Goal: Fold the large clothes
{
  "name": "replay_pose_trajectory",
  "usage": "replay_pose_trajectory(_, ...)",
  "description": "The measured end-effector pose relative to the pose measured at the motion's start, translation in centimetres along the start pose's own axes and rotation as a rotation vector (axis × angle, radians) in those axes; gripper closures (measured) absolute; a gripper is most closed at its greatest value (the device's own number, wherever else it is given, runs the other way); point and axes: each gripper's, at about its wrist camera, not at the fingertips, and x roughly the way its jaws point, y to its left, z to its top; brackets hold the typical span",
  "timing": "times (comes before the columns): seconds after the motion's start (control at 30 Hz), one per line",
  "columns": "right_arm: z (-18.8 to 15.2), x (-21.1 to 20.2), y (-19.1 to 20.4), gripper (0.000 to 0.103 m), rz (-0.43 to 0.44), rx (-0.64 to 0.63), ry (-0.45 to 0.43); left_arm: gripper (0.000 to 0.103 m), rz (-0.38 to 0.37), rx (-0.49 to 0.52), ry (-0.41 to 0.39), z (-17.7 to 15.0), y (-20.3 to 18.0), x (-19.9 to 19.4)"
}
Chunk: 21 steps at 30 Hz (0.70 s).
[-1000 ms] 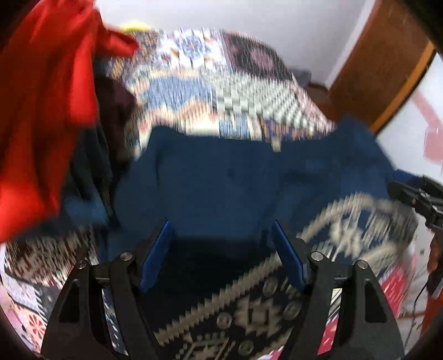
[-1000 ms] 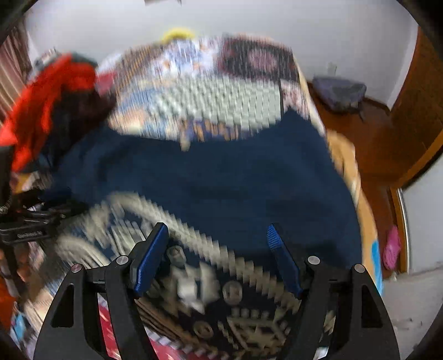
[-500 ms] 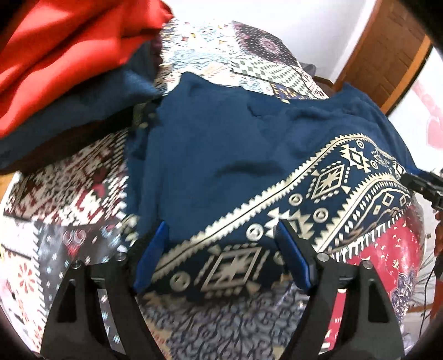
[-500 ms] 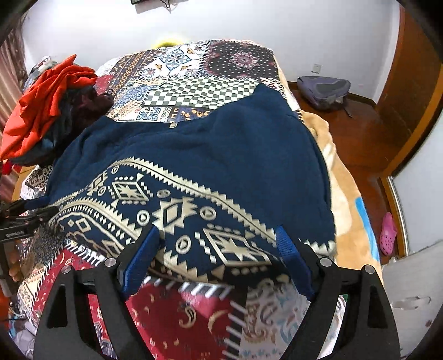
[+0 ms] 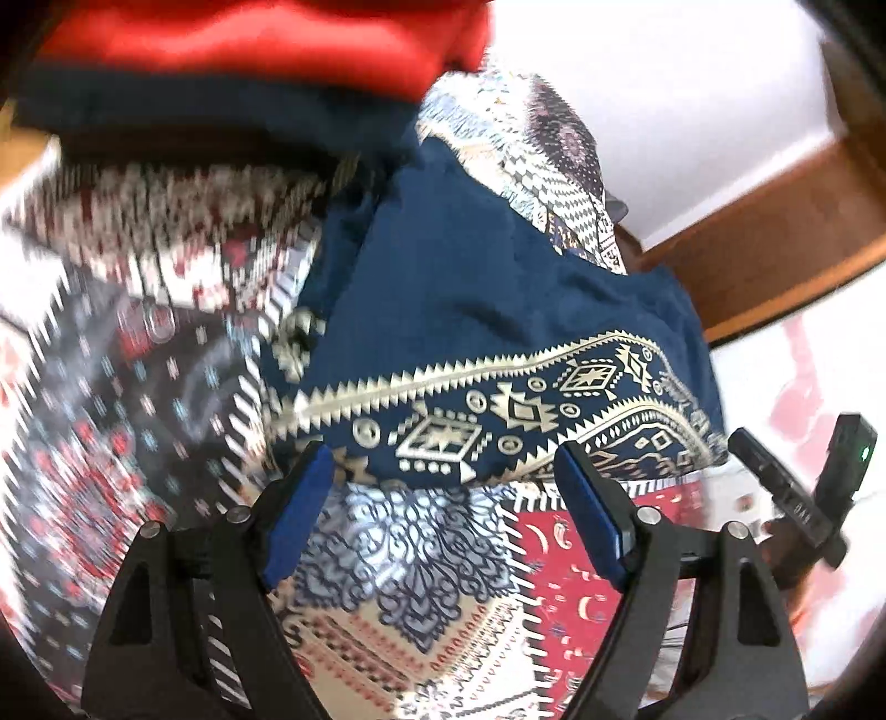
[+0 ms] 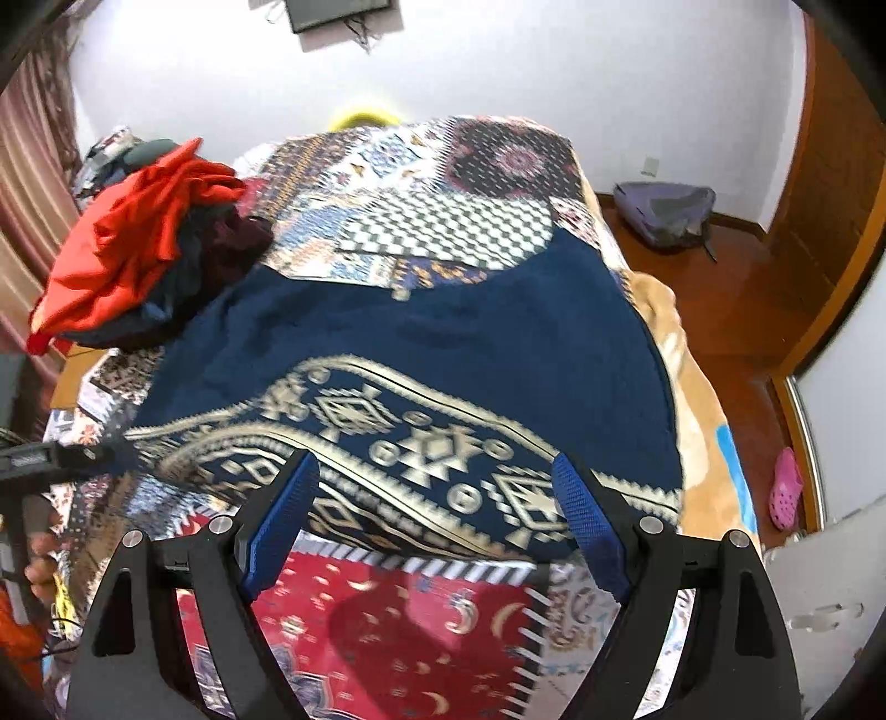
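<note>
A large navy blue garment point(image 6: 421, 354) with a cream geometric border lies spread flat across the patchwork bedspread point(image 6: 421, 626); it also shows in the left wrist view point(image 5: 476, 310). My left gripper point(image 5: 443, 498) is open and empty, hovering just short of the garment's patterned near edge. My right gripper point(image 6: 437, 498) is open and empty above the same patterned edge. The left gripper's tip shows at the left rim of the right wrist view point(image 6: 55, 457).
A pile of clothes topped by a red garment point(image 6: 138, 238) sits at the bed's left side, close above in the left wrist view point(image 5: 249, 44). A grey bag point(image 6: 664, 213) lies on the wooden floor to the right. A pink shoe point(image 6: 786, 490) lies by the door.
Both grippers have drawn back from the garment toward the near edge of the bed. The garment now lies flat and settled. The left gripper swung nearer the clothes pile.
</note>
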Motion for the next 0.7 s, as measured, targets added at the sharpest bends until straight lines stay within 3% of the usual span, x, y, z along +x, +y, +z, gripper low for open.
replay_pose_trajectory(0.1,0.3,0.4,1.1,0.019,0.024,-0.024,-0.003,0.022,-0.082,-0.105,0.064,-0.9,1.7,1.5)
replay_pose_trajectory(0.33,0.7,2.5,2.8,0.019,0.055,-0.054,0.029,0.020,-0.241,-0.259,0.064,0.0,2.7,3.3)
replay_pose_trajectory(0.6,2.0,3.1,3.0,0.019,0.068,-0.027,0.029,0.023,-0.093,-0.237,-0.018,3.6,-0.1,6.8)
replay_pose_trajectory(0.7,2.9,2.9,2.8,0.019,0.056,-0.011,0.012,0.061,0.036,-0.208,-0.081,4.2,-0.7,6.9)
